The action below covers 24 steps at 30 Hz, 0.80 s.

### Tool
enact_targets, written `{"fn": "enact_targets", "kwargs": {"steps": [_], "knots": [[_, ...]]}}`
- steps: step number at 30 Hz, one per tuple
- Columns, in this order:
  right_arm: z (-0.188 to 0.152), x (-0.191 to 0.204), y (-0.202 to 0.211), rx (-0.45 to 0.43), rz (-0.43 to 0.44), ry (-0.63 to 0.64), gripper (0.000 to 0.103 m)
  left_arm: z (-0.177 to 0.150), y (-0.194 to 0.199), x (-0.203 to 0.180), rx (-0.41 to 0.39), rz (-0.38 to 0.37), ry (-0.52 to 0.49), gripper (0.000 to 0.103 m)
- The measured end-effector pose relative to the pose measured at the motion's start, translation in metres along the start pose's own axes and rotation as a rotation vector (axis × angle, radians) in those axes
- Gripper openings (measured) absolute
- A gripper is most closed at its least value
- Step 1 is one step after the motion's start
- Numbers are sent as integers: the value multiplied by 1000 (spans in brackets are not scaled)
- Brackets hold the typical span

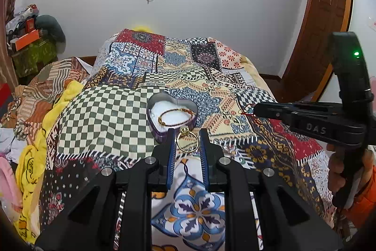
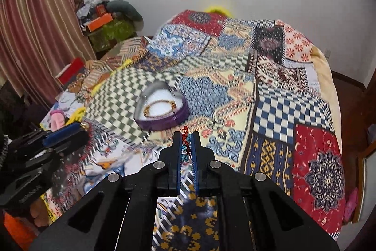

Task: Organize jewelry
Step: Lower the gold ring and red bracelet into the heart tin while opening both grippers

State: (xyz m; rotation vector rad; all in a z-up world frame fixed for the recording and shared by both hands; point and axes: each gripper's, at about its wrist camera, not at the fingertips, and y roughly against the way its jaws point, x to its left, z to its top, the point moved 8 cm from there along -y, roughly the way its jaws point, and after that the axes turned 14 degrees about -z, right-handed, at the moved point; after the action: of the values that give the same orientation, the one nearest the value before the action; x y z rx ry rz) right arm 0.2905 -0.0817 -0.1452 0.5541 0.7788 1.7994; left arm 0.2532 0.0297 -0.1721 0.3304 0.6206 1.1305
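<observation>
Left tool [image 1: 187, 137] holds a thin gold ring with a small pale stone [image 1: 186, 140] between its 2 blue-padded fingers, which stand only as far apart as the band is wide; the ring sits upright just in front of the near rim of the purple heart-shaped tin with a white lining [image 1: 157, 131]. Right tool [image 2: 185, 134] has its fingers nearly together, pinching a small trinket of red thread and blue beads [image 2: 185, 145], probably an earring or charm, though it is too small to name surely. It hangs just to the right of the tin, near its front edge. Inside the tin a gold-and-brown beaded bracelet [image 1: 175, 117] lies curled on the lining. The tin rests on the bed's patchwork quilt [image 1: 105, 114].

Both pieces look very light. The ring is stiff, smooth metal, so it may twist or slip out sideways under uneven pressure; holding it across the band's sides, as now, seems sound, with the stone kept clear of the pads. The trinket is limp and dangling, so it will likely swing and may snag on the pads' ridges when let go. The tin, light on soft bedding, could tip if its rim is nudged.
</observation>
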Motion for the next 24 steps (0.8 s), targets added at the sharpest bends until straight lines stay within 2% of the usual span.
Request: {"fn": "enact_targets", "kwargs": {"steps": [14,24], "knots": [[38,23,-7,-62,68,7,7,27,-23,32,1,15,26,18],[59,34,-26,-66,113,1,7,35,-51,48,21,17,35,18]]}}
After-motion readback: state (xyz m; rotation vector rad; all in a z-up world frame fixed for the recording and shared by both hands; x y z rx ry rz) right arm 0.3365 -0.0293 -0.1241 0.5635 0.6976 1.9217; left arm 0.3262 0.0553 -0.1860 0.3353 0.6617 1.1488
